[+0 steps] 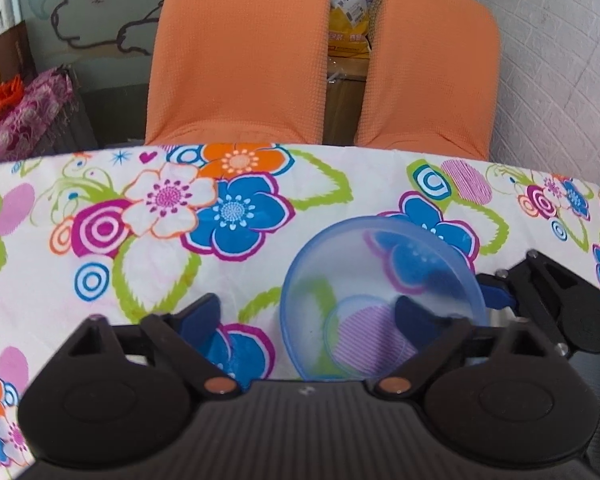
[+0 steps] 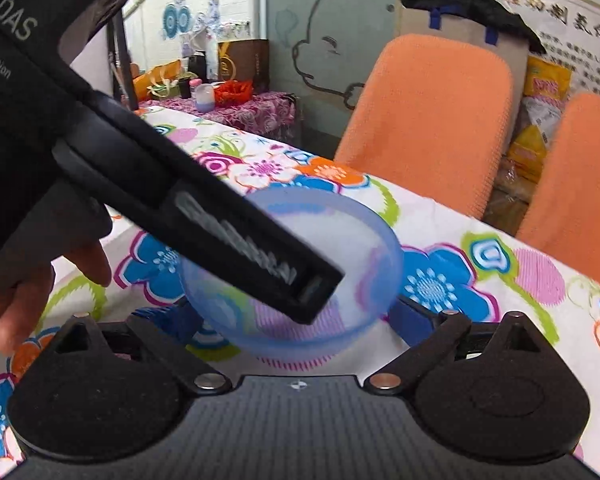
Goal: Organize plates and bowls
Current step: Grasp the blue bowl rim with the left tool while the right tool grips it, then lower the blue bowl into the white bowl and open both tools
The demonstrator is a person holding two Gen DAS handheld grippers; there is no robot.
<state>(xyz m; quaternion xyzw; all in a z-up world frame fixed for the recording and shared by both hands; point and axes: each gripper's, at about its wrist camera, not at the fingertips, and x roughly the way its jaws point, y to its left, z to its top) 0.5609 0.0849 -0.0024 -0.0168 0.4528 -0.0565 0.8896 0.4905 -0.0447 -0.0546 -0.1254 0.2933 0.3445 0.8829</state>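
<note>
A translucent blue bowl (image 1: 352,276) stands on the flowered tablecloth (image 1: 100,200). My left gripper (image 1: 308,316) is open. Its right finger (image 1: 414,316) shows through the bowl's wall and looks to be inside it, while its left finger (image 1: 202,316) is well clear on the cloth. In the right wrist view the bowl (image 2: 364,264) lies between the wide-apart fingers of my open right gripper (image 2: 284,316). Its right pad (image 2: 406,318) is close against the wall; I cannot tell if it touches. The left gripper's black body (image 2: 220,216) crosses over the bowl.
Two orange chair backs (image 1: 240,52) (image 1: 432,72) stand just beyond the table's far edge. A side table under a purple cloth (image 2: 252,110) carries bags and bottles. A person's hand (image 2: 16,312) holds the left gripper at lower left.
</note>
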